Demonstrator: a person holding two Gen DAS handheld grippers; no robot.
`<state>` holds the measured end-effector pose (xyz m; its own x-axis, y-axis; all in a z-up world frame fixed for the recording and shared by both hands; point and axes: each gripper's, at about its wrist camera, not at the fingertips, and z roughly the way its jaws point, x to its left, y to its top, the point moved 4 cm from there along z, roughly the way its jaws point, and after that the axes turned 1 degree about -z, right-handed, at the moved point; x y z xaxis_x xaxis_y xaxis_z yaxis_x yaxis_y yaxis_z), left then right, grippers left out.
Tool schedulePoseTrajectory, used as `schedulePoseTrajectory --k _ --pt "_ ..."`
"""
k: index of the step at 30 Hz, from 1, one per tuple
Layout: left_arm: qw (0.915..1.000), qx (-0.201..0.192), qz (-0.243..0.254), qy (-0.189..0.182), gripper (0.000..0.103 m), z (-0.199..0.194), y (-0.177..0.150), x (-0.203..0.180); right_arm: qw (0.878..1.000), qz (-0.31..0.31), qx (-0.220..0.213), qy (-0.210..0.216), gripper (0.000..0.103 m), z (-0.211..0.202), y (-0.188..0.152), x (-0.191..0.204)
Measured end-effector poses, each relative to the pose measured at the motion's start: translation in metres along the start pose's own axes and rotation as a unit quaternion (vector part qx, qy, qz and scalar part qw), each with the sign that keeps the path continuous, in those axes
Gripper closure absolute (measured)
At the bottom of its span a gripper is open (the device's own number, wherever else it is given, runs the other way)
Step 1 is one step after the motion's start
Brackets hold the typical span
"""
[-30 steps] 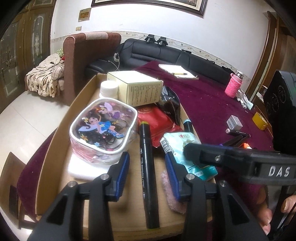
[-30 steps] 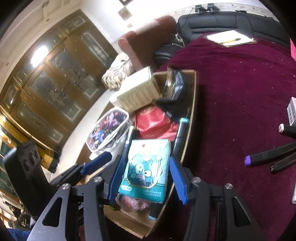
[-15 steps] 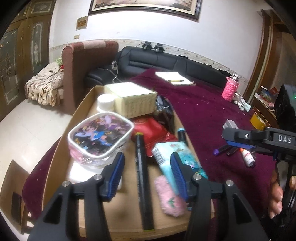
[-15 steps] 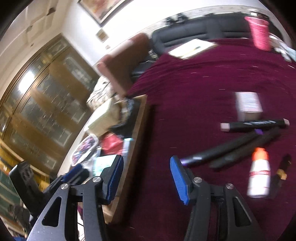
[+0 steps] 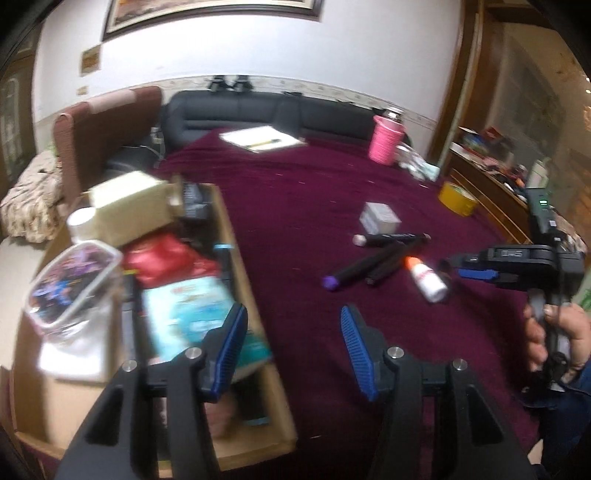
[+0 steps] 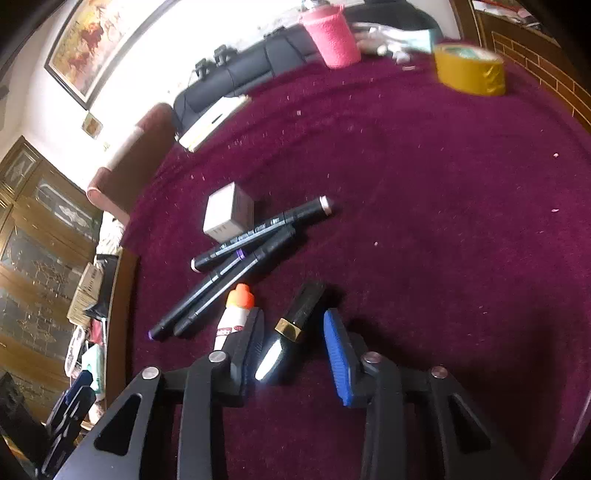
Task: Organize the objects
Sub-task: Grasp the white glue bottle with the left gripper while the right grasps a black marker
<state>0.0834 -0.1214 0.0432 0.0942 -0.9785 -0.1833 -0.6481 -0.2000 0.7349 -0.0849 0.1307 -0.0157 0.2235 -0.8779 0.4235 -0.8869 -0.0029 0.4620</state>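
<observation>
A cardboard tray at the left holds a cartoon pouch, a red packet, a teal packet and a cream box. My left gripper is open and empty over the tray's right edge. On the maroon cloth lie three black markers, a white bottle with an orange cap, a small grey box and a black and gold lipstick. My right gripper is open, its fingers on either side of the lipstick's near end.
A pink cup and a yellow tape roll stand at the far side of the table. A notepad with a pencil lies near the black sofa. The right gripper also shows in the left wrist view.
My right gripper has swung from the tray over to the loose items and now sits around the lipstick. My left gripper has turned right, from over the tray toward its right edge.
</observation>
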Motion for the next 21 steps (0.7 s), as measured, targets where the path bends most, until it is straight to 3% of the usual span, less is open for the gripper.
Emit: schedulePoseTrajectory --k 6,10,18,21 --pt "0.9989 0.019 0.025 -0.035 0.05 0.013 0.008 -0.033 0.994 -0.071 -0.009 -0.078 0.081 0.011 0.001 0.012" --pt "0.9969 0.04 0.035 -0.059 0.045 0.023 0.011 -0.051 0.975 -0.128 -0.051 -0.175 0.083 0.0 0.002 -0.002" --pt "0.9854 0.12 0.021 -0.12 0.045 0.076 0.019 -0.099 0.985 -0.083 -0.076 -0.131 0.084 -0.009 0.004 -0.036" --pt "0.9828 0.136 0.022 -0.123 0.058 0.095 0.023 -0.12 0.987 -0.078 -0.078 -0.12 0.084 -0.009 0.003 -0.038"
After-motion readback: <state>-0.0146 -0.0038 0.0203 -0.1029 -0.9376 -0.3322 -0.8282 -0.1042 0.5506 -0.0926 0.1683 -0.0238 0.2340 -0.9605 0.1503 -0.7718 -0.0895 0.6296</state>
